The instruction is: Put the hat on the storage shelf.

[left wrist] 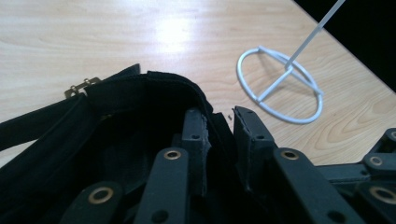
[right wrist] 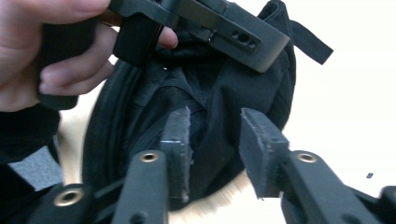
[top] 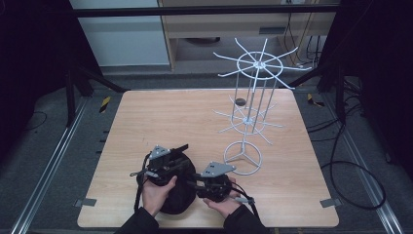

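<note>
We see a black cap [top: 176, 192] lying at the table's [top: 146, 117] near edge between both grippers, the left gripper [top: 182, 164] clamped on its rim at 10 o'clock, the right gripper [top: 194, 185], jaws apart, hovering at its 3 o'clock side, the white wire rack [top: 253, 112] standing toward 1 o'clock.

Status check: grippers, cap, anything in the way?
Left gripper pinching the black cap at its edge. Right gripper open at the cap. White wire rack stands clear, behind.
</note>
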Available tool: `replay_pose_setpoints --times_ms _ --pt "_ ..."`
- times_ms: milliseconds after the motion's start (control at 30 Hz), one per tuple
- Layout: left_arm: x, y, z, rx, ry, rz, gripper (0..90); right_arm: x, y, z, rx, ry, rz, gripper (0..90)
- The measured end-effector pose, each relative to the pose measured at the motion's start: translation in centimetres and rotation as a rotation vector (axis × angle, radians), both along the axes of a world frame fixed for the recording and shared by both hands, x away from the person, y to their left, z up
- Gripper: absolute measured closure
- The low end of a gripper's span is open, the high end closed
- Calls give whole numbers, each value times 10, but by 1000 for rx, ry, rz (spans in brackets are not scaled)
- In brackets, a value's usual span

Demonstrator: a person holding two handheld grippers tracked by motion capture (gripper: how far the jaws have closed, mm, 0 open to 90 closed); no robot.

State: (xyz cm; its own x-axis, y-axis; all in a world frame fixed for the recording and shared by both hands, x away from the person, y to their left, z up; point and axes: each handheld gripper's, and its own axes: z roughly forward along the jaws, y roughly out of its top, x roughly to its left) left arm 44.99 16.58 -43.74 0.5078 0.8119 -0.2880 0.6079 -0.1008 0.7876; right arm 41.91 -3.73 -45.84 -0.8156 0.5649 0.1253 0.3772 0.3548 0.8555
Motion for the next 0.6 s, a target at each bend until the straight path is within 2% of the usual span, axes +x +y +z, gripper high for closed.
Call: replay_pose_setpoints --times_ms 67,133,200,267,300,333,467,600 --pt "-1 1 2 -2 -7 -2 759 -1 -2 2 7 -2 4 595" --pt "-5 5 10 -30 -36 -5 768 -7 -12 9 23 -17 2 549" --pt "-7 7 13 -30 -51 -6 772 -9 -17 11 28 -24 -3 524" --pt "-11 9 20 -36 -81 -9 782 -10 -27 13 42 -22 -20 507" --pt "-13 9 23 -35 -95 -11 790 -8 -33 13 43 -20 -47 493" --pt "-18 10 29 -28 -126 -18 793 -6 -35 12 44 -16 -53 488" --pt "-25 10 40 -30 -180 -39 801 -2 -35 7 46 8 -68 454" --pt "-31 9 49 -44 -211 -62 807 -3 -30 5 40 1 -58 425"
